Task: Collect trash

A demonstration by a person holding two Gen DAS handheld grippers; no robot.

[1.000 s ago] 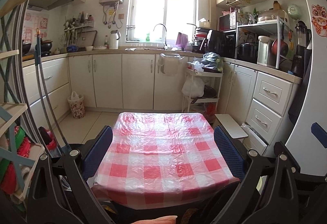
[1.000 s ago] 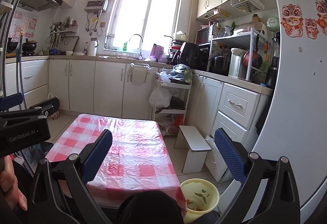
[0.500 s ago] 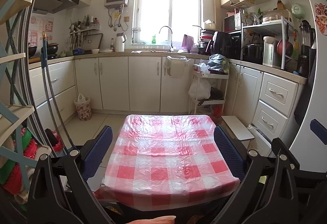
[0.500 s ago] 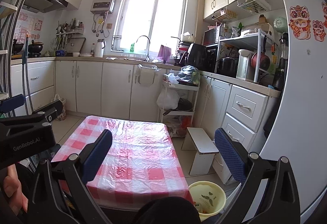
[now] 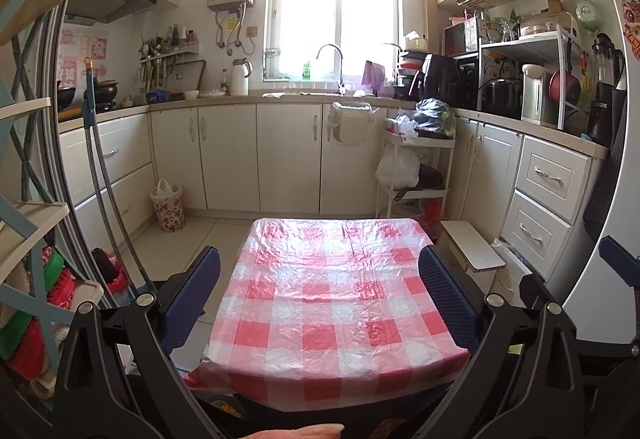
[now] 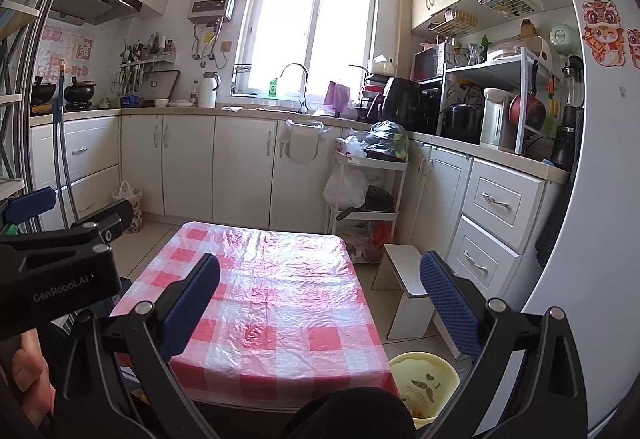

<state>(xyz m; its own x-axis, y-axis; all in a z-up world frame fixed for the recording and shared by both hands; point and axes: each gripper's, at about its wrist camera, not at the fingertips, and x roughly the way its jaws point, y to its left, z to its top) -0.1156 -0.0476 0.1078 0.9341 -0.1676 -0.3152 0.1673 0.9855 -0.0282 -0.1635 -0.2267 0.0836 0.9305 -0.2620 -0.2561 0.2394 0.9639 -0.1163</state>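
A low table with a red and white checked plastic cloth [image 5: 340, 291] stands in the kitchen; it also shows in the right wrist view [image 6: 272, 299]. No loose trash shows on it. A yellow bin [image 6: 424, 383] sits on the floor at the table's near right corner. My left gripper [image 5: 320, 295] is open and empty above the table's near end. My right gripper [image 6: 320, 299] is open and empty, above the table's right side. The left gripper's body [image 6: 60, 263] shows at the left of the right wrist view.
A white step stool [image 6: 404, 279] stands right of the table. A floral waste basket [image 5: 168, 203] sits by the left cabinets. A white trolley [image 5: 412, 167] with bags stands at the back right. Cabinets line three walls, a shelf rack [image 5: 28, 219] is at the left.
Both cameras have tilted or risen slightly, so the table sits lower in view. Both grippers stay open and empty.
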